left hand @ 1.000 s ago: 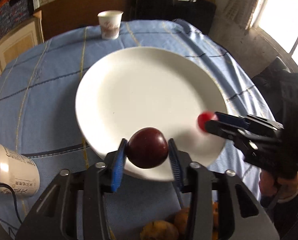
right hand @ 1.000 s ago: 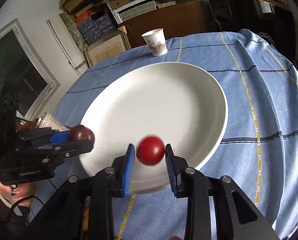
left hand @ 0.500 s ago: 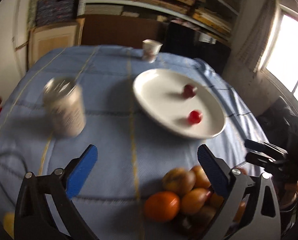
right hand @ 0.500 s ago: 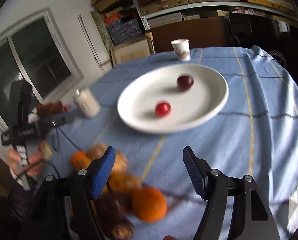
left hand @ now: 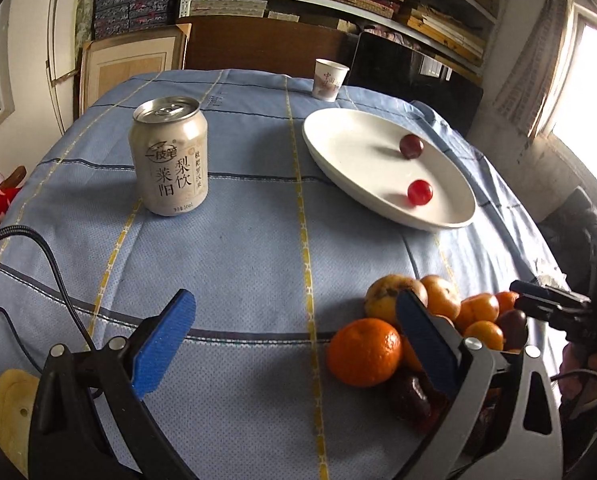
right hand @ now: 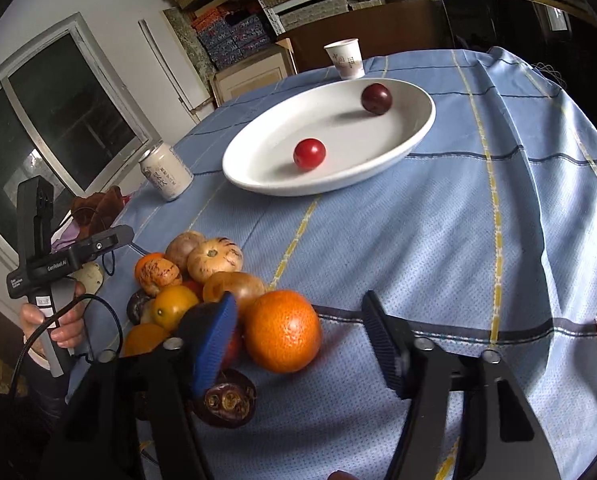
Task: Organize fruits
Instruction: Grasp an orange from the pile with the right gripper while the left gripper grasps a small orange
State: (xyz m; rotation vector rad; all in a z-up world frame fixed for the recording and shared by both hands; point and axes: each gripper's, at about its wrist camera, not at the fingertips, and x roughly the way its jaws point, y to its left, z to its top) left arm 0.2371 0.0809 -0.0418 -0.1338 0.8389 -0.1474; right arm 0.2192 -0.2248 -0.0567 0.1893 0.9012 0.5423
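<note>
A white plate (left hand: 358, 152) (right hand: 358, 148) holds a dark plum (left hand: 411, 146) (right hand: 376, 98) and a small red fruit (left hand: 420, 192) (right hand: 309, 154). Nearer me lies a pile of fruit (left hand: 438, 308) (right hand: 202, 268), with a big orange (left hand: 364, 352) (right hand: 282, 330) at its edge and a dark mangosteen (right hand: 228, 398) in front. My left gripper (left hand: 294, 320) stands wide open over bare cloth, its right finger beside the orange. My right gripper (right hand: 298, 336) is open and its jaws are closing, with the orange between them and a gap at the right pad.
A drink can (left hand: 169, 160) (right hand: 166, 176) stands left of the plate, and a paper cup (left hand: 329, 80) (right hand: 346, 58) sits at the table's far edge. A black cable (left hand: 38, 248) runs over the blue cloth at the left. A hand (right hand: 50, 320) grips the left tool.
Both grippers let go of their fruits, which now lie on the plate. Both pulled back from the plate to the fruit pile, and the left jaws spread wide.
</note>
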